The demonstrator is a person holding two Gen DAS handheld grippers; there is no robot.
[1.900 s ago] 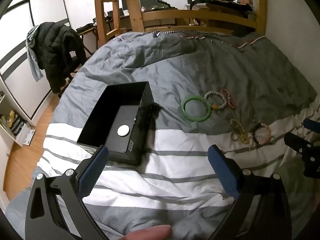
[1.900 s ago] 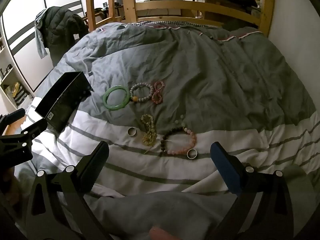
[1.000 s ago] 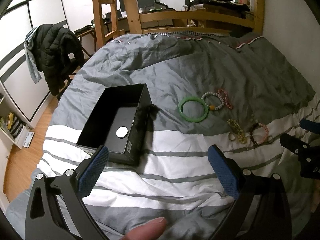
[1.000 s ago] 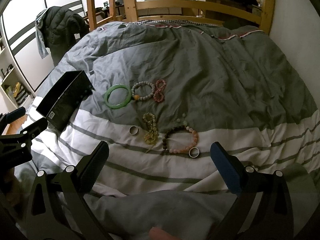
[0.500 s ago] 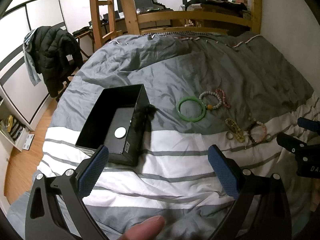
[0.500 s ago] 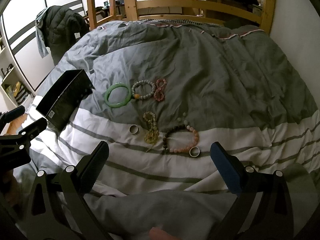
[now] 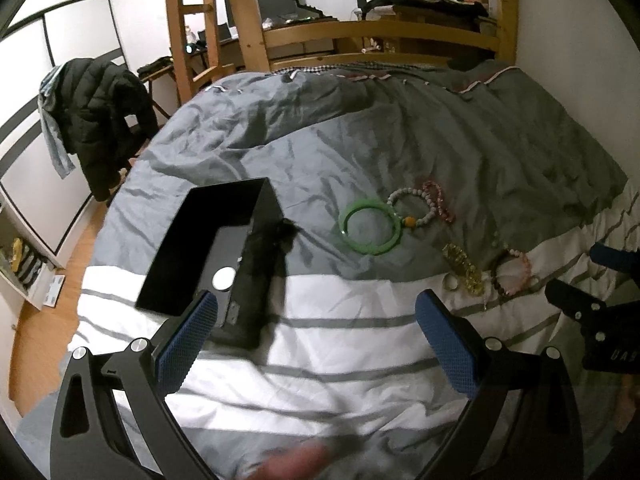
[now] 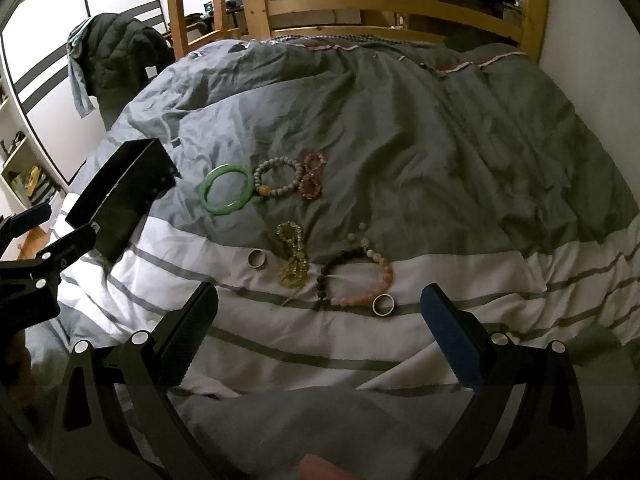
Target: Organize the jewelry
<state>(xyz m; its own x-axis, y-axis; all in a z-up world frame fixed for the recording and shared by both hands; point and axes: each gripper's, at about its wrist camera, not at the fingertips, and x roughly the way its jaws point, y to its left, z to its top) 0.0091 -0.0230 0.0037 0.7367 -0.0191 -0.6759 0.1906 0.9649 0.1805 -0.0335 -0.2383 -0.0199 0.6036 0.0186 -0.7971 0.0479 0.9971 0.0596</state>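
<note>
Left claw hovers low over the white striped band of the duvet, near the bed's near edge, fingers spread wide, gripping nothing. Its left finger sits just in front of the black box. The box lies open toward the bed's left edge, with a small white disc on its floor.

Right claw is level with it, further right, also spread wide and empty, pointing at the jewelry cluster. A fingertip shows at the bottom edge of each view.

Jewelry lies mid-bed:
- Green bangle, touching a grey bead bracelet, then a red bead bracelet.
- Nearer row: silver ring, yellow bead bracelet, pink-and-brown bead bracelet, and a second ring.
</note>
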